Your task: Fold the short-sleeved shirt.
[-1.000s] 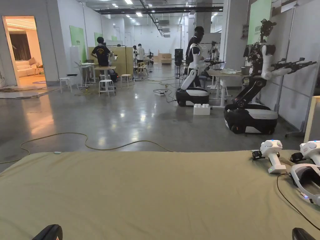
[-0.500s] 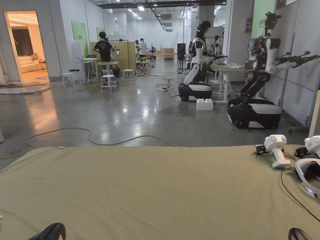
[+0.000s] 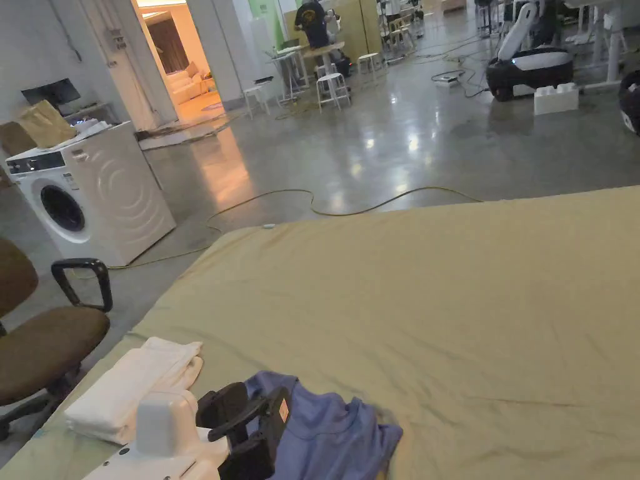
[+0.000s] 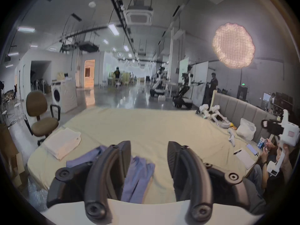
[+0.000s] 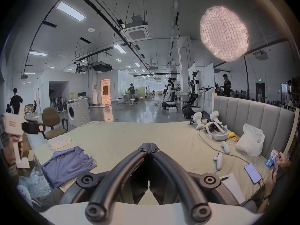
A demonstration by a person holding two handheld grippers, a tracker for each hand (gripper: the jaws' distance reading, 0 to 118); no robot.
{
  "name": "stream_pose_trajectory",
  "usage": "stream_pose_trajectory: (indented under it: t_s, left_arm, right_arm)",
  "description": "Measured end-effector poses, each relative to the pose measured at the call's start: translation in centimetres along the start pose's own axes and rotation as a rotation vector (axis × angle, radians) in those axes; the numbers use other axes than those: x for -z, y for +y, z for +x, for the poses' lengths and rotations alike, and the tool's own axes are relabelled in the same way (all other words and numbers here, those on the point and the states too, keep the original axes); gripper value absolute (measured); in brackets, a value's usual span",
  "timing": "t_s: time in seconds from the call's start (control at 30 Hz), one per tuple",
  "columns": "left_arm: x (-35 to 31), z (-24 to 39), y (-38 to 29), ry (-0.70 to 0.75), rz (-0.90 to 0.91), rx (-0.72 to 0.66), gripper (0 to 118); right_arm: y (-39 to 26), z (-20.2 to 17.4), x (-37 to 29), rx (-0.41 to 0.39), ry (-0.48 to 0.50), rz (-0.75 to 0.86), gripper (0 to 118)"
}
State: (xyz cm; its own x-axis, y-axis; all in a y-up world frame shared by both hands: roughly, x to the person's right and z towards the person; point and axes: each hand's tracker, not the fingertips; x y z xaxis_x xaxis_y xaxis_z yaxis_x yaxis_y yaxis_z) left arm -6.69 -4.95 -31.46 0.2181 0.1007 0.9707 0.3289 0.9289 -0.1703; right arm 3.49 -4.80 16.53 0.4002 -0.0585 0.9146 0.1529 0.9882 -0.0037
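A blue short-sleeved shirt (image 3: 331, 437) lies crumpled on the near left corner of the olive bed sheet (image 3: 437, 300). It also shows in the left gripper view (image 4: 138, 179) and the right gripper view (image 5: 68, 165). My left gripper (image 3: 256, 400) hangs in the air just above the shirt's near edge. Its jaws stand wide open (image 4: 149, 149) with nothing between them. My right gripper (image 5: 148, 145) is shut and empty, held over the bed's near edge to the right of the shirt.
A folded white cloth (image 3: 134, 387) lies left of the shirt. Left of the bed stand an office chair (image 3: 44, 337) and a washing machine (image 3: 94, 194). At the headboard end lie a headset (image 5: 215, 131), controllers, a white bag (image 5: 250, 140), a phone and a notebook.
The head camera has swung down and to the left, bringing the blue shirt and white cloth into view. The left gripper shows higher in the picture, over the shirt.
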Motion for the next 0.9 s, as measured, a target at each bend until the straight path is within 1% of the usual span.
stream_pose_trajectory:
  t_s: [0.07,0.1,0.13,0.2,0.3,0.37,0.47,0.5,0.53,0.57,0.6,0.63,0.67,0.7,0.73,0.77,0.8,0.87,0.9]
  left_arm:
    - [3.1,-2.4,-1.8,0.010,-0.088,-0.004,71]
    - [5.1,-3.6,-3.2,0.006,-0.130,-0.002,83]
    - [7.0,-4.4,-4.5,0.027,-0.183,0.010,89]
    - [10.9,-6.8,-7.2,0.069,-0.295,-0.009,89]
    - [15.3,-9.5,-9.8,0.108,-0.416,-0.049,89]
    - [17.7,-10.9,-11.3,0.147,-0.477,-0.058,89]
    - [20.4,-12.5,-13.3,0.166,-0.545,-0.101,88]
    - [21.2,-13.0,-13.6,0.180,-0.570,-0.120,84]
    - [21.9,-13.3,-13.9,0.182,-0.593,-0.141,77]
    - [22.3,-13.5,-14.3,0.188,-0.601,-0.134,69]
    - [23.0,-13.4,-14.9,0.192,-0.647,-0.114,68]
    - [23.2,-13.1,-15.1,0.213,-0.646,-0.082,65]
    - [23.1,-12.6,-14.8,0.206,-0.622,-0.079,52]
    - [23.0,-12.3,-14.7,0.202,-0.626,-0.070,11]
    - [22.8,-12.1,-14.4,0.178,-0.624,-0.061,4]
    - [22.9,-11.4,-14.3,0.152,-0.601,-0.057,4]
    - [23.4,-10.7,-14.6,0.213,-0.629,0.000,4]
    - [23.8,-10.8,-14.9,0.200,-0.640,-0.011,4]
    - [23.6,-11.5,-14.5,0.188,-0.646,-0.047,4]
  right_arm:
    - [-0.2,0.0,0.5,0.005,0.005,-0.023,0]
    - [-0.3,-0.1,0.7,0.012,0.008,-0.033,0]
    - [-0.5,-0.1,1.0,0.019,0.010,-0.040,0]
    - [-0.7,0.0,1.6,0.034,0.020,-0.074,0]
    - [-1.1,0.0,2.0,0.024,0.016,-0.111,0]
    - [-1.5,0.0,2.3,0.010,-0.004,-0.142,0]
    - [-1.9,0.0,2.8,0.021,-0.010,-0.183,0]
    - [-2.0,0.0,3.0,0.023,-0.013,-0.194,0]
    - [-2.2,-0.1,3.1,0.018,-0.016,-0.205,0]
    - [-2.3,-0.3,3.3,0.007,-0.020,-0.220,0]
    - [-2.4,-0.4,3.4,-0.007,-0.025,-0.231,0]
    - [-2.6,-0.5,3.5,-0.016,-0.026,-0.241,0]
    - [-2.8,-0.7,3.6,-0.030,-0.024,-0.255,0]
    - [-3.0,-0.9,3.7,-0.045,-0.025,-0.264,0]
    - [-3.2,-0.9,3.6,-0.055,-0.024,-0.270,0]
    - [-3.4,-0.9,3.6,-0.058,-0.019,-0.277,0]
    - [-3.6,-1.0,3.6,-0.055,-0.008,-0.286,0]
    - [-3.8,-1.1,3.4,-0.048,0.006,-0.295,0]
    - [-3.8,-1.1,3.3,-0.045,0.010,-0.299,0]
